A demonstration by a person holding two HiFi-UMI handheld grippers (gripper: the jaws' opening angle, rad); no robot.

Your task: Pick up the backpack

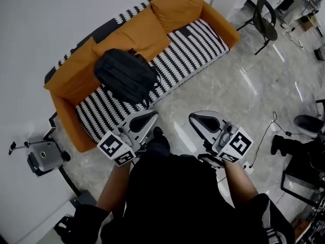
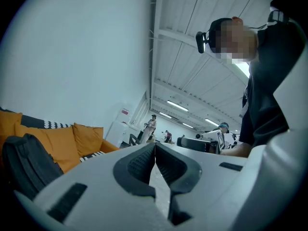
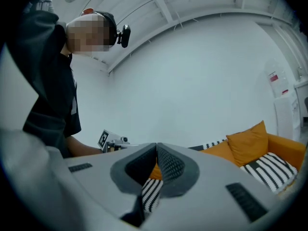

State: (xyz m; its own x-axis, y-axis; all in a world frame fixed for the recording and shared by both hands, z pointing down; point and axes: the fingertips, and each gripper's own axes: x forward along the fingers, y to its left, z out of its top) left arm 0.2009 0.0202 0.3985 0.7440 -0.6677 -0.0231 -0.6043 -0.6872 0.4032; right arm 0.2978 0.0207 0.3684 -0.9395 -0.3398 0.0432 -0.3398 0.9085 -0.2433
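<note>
Pale marble floor (image 1: pixel 228 85) all round. Far left against the white wall (image 1: pixel 40 24): big orange sofa (image 1: pixel 223 22) with a black-and-white striped seat. Propped on the left half of that seat, leaning back into the orange cushions (image 1: pixel 177 6): black backpack (image 1: pixel 126 75), untouched. Far right, a black chair (image 1: pixel 266 19); near left, some small grey machine (image 1: pixel 43 156) on a stand. Nearest, left gripper (image 1: pixel 150 116) and right gripper (image 1: pixel 197 119), held level over the floor, well short of the sofa. Pressed together with nothing between: left fingers (image 2: pixel 137 165), right fingers (image 3: pixel 171 165). Thin dark cable (image 1: pixel 266 131) trailing on the floor at right.
</note>
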